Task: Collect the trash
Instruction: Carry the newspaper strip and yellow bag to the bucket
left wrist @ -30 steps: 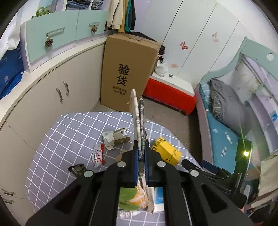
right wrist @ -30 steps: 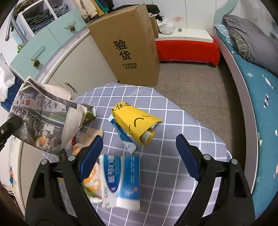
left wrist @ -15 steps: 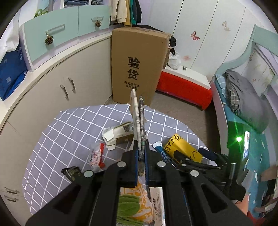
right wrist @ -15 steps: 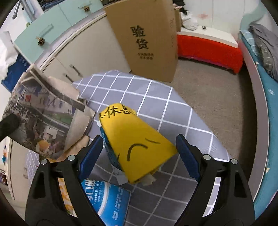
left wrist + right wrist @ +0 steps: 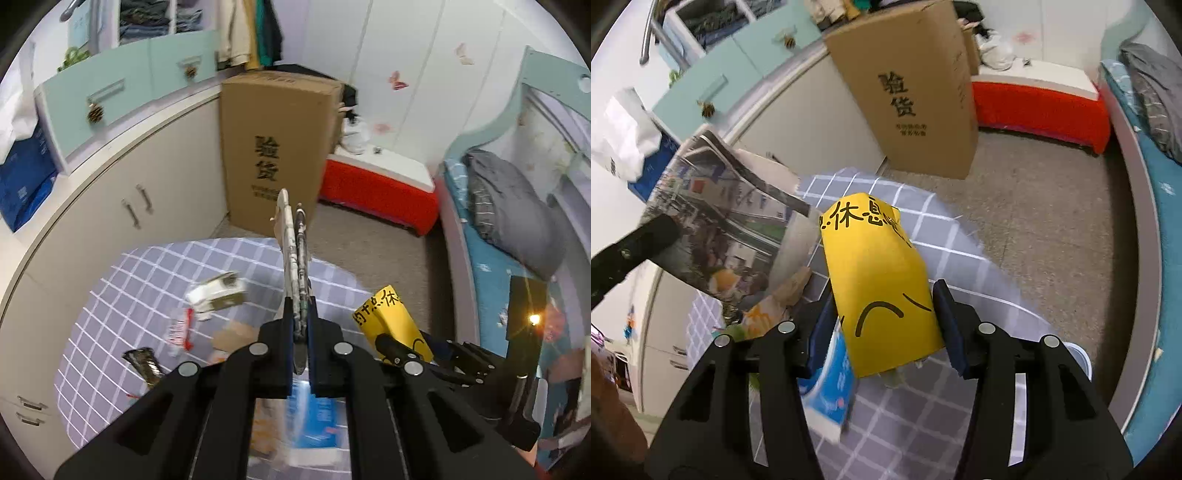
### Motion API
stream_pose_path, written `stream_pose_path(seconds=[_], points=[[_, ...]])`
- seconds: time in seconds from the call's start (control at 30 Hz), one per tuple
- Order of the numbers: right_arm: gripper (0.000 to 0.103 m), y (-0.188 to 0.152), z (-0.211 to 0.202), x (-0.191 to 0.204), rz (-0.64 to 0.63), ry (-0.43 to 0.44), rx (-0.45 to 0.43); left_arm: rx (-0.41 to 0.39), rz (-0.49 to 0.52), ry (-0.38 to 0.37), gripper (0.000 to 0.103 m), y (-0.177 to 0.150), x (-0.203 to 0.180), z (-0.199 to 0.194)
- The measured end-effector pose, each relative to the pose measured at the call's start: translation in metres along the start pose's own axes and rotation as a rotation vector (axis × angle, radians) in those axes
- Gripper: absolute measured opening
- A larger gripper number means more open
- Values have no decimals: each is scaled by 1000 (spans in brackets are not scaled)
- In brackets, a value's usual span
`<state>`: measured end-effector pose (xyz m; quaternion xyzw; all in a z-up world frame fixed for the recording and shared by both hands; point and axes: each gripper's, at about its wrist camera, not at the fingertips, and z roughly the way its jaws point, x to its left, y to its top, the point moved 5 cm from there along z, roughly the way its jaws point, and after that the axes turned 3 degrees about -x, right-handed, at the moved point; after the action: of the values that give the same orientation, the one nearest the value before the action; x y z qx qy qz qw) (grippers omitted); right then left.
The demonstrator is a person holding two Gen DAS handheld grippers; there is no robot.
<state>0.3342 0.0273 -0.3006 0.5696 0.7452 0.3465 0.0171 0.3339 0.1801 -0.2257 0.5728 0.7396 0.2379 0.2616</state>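
My left gripper is shut on a folded newspaper, held edge-on and upright above the grey checked table; the newspaper also shows in the right wrist view. My right gripper is shut on a yellow paper bag with black writing, lifted off the table; the bag also shows in the left wrist view. Under it lies a blue and white tissue pack.
On the table lie a crushed white and brown carton, a red and white wrapper, a dark wrapper and brown paper. A tall cardboard box, a red box, cabinets and a bed surround it.
My right gripper has closed on the yellow bag and raised it off the table. My left gripper has kept hold of the newspaper and shifted slightly.
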Motion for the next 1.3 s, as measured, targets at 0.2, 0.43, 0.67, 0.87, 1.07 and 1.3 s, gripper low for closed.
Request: stream_pose_path(seconds=[0.2, 0.43, 0.67, 0.87, 1.07, 1.3], points=[[51, -7, -84, -50, 96, -26, -55, 17, 49, -139, 6, -3, -83, -33], [51, -45, -173, -128, 247, -118, -119, 68, 159, -290, 6, -34, -185, -53], [52, -83, -228, -189, 355, -190, -158, 148, 281, -354, 6, -80, -266, -51], [73, -94, -238, -212, 389, -166, -181, 185, 322, -343, 6, -100, -298, -43], [74, -102, -241, -227, 406, -180, -176, 217, 335, -347, 6, -109, -312, -39], [76, -102, -260, -227, 363, -262, -207, 241, 363, -370, 6, -117, -329, -33]])
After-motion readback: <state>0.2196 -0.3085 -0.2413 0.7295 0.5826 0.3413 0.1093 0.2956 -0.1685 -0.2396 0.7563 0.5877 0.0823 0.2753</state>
